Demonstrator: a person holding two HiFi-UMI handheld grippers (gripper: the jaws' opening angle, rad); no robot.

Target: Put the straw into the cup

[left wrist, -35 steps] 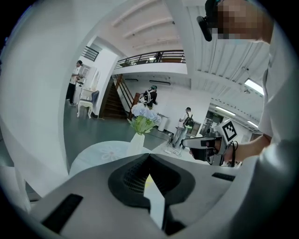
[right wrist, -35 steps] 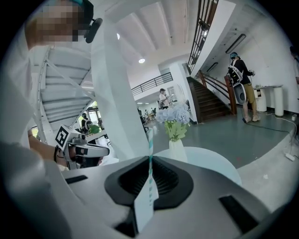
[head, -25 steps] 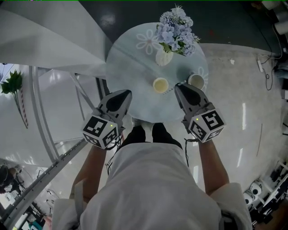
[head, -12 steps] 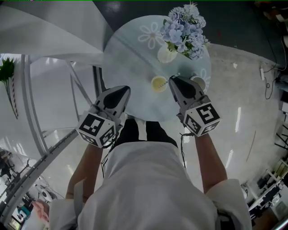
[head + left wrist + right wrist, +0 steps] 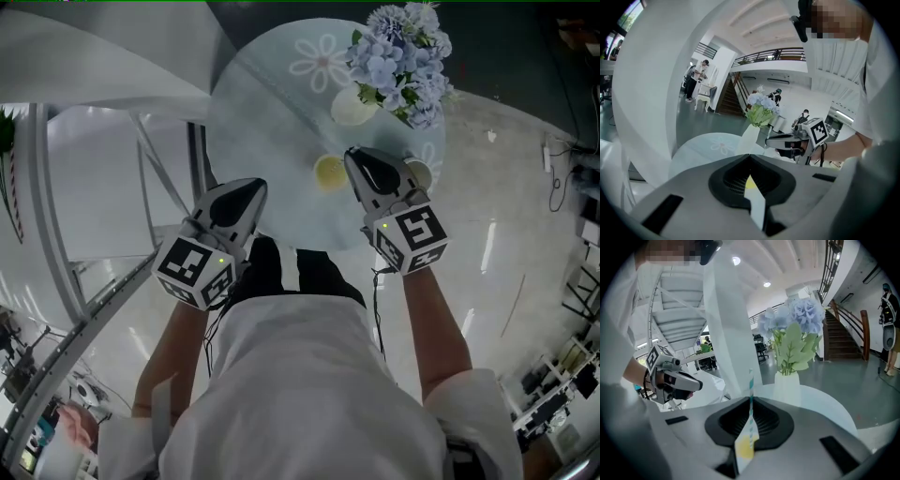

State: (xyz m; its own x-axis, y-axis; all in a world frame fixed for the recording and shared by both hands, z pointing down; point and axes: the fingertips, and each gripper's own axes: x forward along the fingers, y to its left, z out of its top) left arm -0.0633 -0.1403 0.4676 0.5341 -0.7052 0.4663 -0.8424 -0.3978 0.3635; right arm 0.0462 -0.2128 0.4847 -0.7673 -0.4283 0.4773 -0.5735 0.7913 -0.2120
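Our right claw (image 5: 359, 161) hovered above the round table (image 5: 267, 122), the yellow cup (image 5: 329, 172) just left of its tip, jaws pinched on the striped straw (image 5: 750, 385). We judged the carry nearly done; next, shift left and lower it in. Our left claw (image 5: 251, 192) sat closed, empty.

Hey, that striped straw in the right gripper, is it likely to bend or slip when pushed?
The straw looks thin and paper-like, so it is probably light and liable to buckle if pushed end-on. The right gripper pinches it along a narrow line, so it might pivot or slide.
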